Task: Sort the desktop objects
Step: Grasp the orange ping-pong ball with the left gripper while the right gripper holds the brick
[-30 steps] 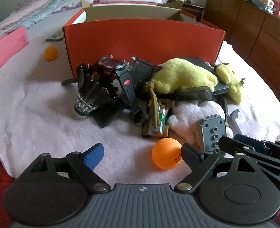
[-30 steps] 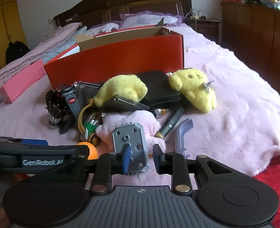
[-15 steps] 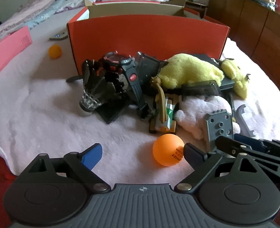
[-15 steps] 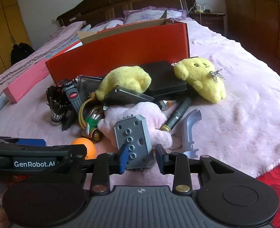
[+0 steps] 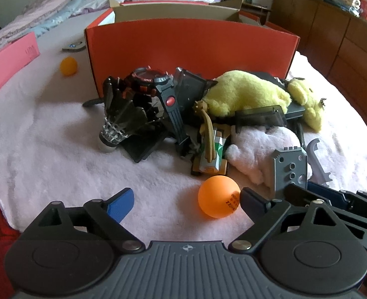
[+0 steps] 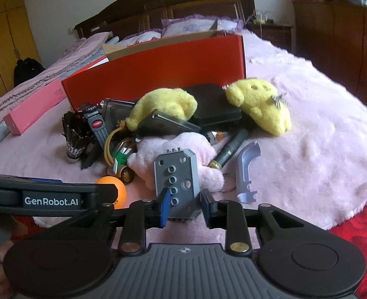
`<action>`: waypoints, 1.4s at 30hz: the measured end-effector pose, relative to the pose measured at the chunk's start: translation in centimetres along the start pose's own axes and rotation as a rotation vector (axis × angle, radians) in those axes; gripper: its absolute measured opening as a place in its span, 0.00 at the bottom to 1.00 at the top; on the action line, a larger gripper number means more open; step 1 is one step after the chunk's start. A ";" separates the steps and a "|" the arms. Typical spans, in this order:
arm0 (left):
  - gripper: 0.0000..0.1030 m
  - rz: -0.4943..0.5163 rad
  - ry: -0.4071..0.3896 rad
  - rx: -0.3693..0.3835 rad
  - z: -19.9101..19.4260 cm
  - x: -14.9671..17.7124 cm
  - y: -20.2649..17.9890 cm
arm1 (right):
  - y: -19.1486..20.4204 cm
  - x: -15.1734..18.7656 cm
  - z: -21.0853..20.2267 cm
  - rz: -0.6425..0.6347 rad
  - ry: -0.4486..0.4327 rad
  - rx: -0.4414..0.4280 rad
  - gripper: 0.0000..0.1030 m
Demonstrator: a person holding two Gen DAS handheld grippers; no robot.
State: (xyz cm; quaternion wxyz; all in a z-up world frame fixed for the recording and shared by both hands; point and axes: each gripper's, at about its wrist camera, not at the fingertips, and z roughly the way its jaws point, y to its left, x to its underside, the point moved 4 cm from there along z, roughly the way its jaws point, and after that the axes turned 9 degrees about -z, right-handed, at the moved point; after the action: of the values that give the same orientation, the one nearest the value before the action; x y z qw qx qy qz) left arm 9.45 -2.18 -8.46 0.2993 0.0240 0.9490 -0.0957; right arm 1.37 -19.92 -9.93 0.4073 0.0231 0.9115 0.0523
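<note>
A pile of objects lies on a pink blanket before an orange box (image 5: 191, 42). My left gripper (image 5: 186, 199) is open; an orange ping-pong ball (image 5: 219, 196) rests just inside its right finger. My right gripper (image 6: 184, 205) is shut on a grey studded plate (image 6: 177, 174), holding it upright by its lower end; the plate also shows in the left wrist view (image 5: 289, 169). The pile holds a black shuttlecock (image 5: 118, 122), a black watch (image 5: 156, 84), a toy car (image 5: 211, 154), two yellow plush toys (image 6: 260, 104), a pink plush (image 6: 183, 144) and a pen (image 6: 229, 149).
A grey curved plastic part (image 6: 247, 172) lies right of the plate. A second orange ball (image 5: 68, 66) sits left of the box. A pink box (image 5: 9, 62) lies at far left. Wooden cabinets (image 5: 345, 37) stand on the right. A red cloth (image 6: 353, 224) borders the blanket's near edge.
Both grippers have drawn back and risen a little from the pile. The right gripper keeps the grey plate; the ball now sits close to the left gripper's right finger.
</note>
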 end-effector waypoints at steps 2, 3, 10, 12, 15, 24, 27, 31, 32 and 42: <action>0.92 -0.018 0.012 0.010 0.3 -0.1 0.1 | -0.6 0.1 0.3 0.040 0.008 -0.002 0.37; 0.93 -0.026 0.018 0.015 0.4 -0.1 0.2 | -0.8 0.1 0.4 0.049 0.007 -0.006 0.42; 0.92 -0.025 0.022 0.020 0.6 -0.2 0.1 | -1.9 0.5 1.0 0.105 -0.003 -0.072 0.46; 0.90 -0.012 0.006 0.010 0.2 -0.3 0.2 | -1.9 0.4 1.0 0.109 -0.008 -0.095 0.46; 0.91 0.034 -0.024 -0.022 -0.2 -0.4 0.1 | -1.2 0.3 0.9 0.056 -0.016 -0.097 0.45; 0.85 0.006 0.050 0.016 1.1 0.2 0.0 | -0.5 0.2 0.8 -0.009 -0.031 -0.068 0.27; 0.70 0.072 0.035 -0.018 1.0 0.7 -0.6 | 0.1 0.1 0.2 -0.046 -0.051 -0.060 0.27; 0.62 0.093 0.014 -0.018 0.6 0.7 -0.8 | 0.7 -0.1 -0.6 -0.085 -0.080 -0.058 0.27; 0.62 0.082 0.010 -0.012 0.5 0.6 -0.7 | 0.8 -0.2 -0.8 -0.090 -0.085 -0.057 0.27; 0.67 0.026 0.006 0.020 0.6 0.1 -0.2 | 0.0 0.4 -0.3 -0.044 -0.035 -0.049 0.27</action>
State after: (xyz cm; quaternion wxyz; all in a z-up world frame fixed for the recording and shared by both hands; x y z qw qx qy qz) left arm 9.74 -2.46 -8.99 0.2973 0.0393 0.9486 -0.1011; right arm 0.89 -19.88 -10.08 0.4249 -0.0062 0.9028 0.0653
